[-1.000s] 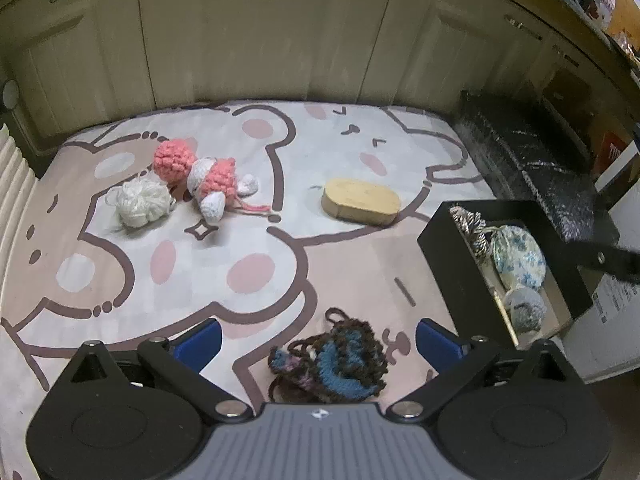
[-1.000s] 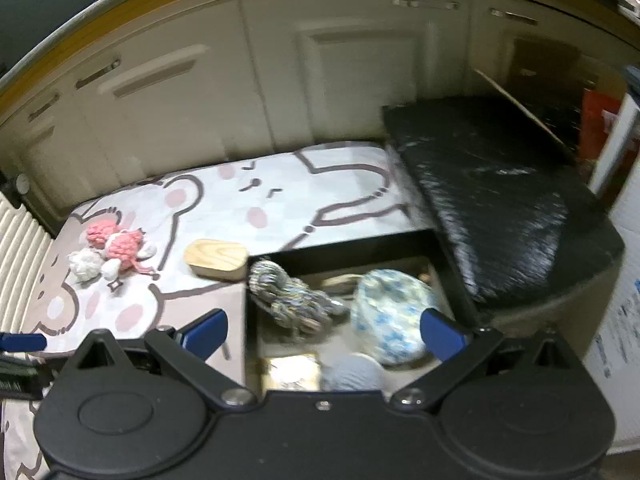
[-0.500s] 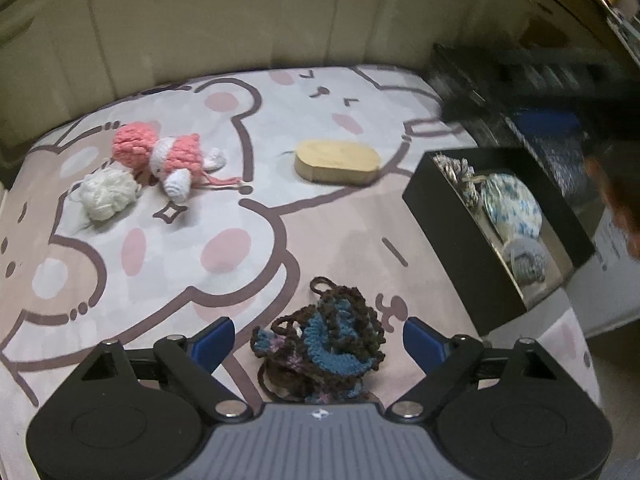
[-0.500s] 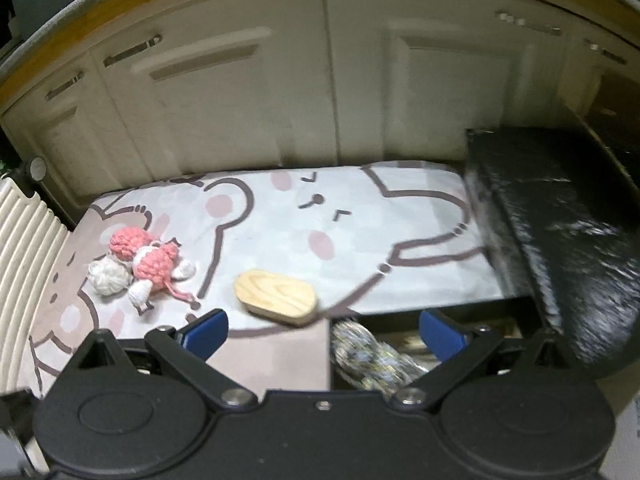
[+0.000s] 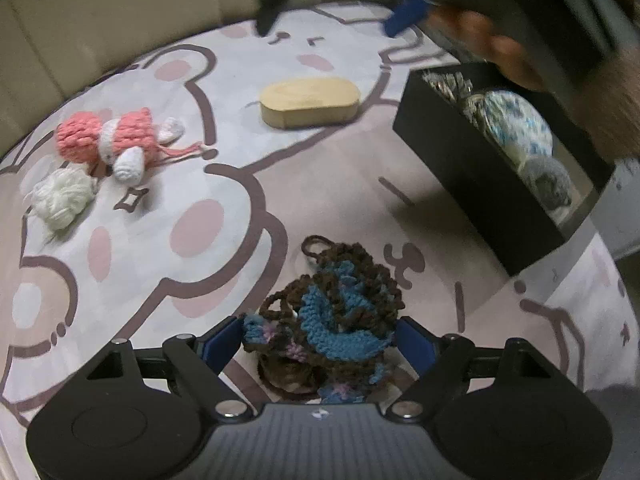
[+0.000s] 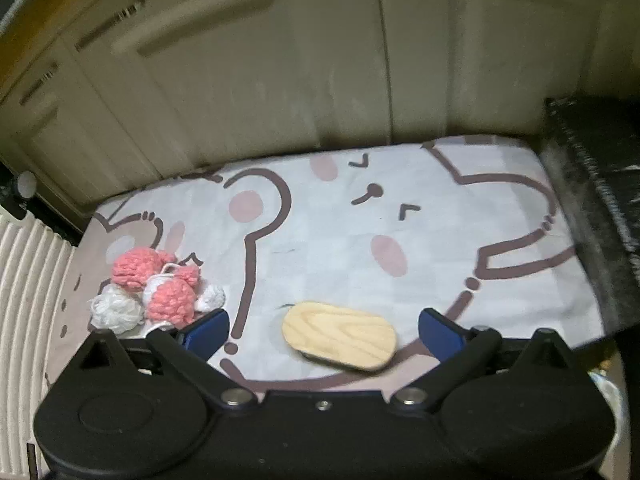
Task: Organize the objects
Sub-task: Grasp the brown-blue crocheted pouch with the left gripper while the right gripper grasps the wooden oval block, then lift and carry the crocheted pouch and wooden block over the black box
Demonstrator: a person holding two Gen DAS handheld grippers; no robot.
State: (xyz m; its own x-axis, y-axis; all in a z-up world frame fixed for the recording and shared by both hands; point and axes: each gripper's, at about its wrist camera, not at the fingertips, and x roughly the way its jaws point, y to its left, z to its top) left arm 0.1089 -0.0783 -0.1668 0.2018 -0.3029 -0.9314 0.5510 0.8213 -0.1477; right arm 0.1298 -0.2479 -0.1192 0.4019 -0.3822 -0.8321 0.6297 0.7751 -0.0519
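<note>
Two tools: I have one in each hand, both angled down over a cartoon-bear printed sheet [image 5: 224,184].
Left tool [image 5: 320,340]: its jaws are closing around the brown-and-blue knitted yarn bundle [image 5: 332,320], which sits between the blue pads; I judge they have not yet pressed in.
Right tool [image 6: 324,328]: jaws apart, nothing gripped; the pale oval wooden block [image 6: 340,340] lies on the sheet between them.
Destination: open black rectangular box [image 5: 472,176] on the right edge of the sheet, already holding a blue-and-white patterned round item [image 5: 516,120], a grey ball [image 5: 548,180] and something silvery at the far end.
Left over: pink-and-white crocheted toy [image 5: 112,140] touching a white yarn ball [image 5: 64,196], at the far left, well apart from the box.
Risk, snag: the bundle is loose and loopy; a shallow pinch may catch only strands, so it unravels or droops on lifting.
Risk, crowding: my right arm hangs above the box, so carrying the bundle there could bring the two tools together.
Risk, fit: the box looks nearly full; the bundle may perch on its rim and spill.
</note>
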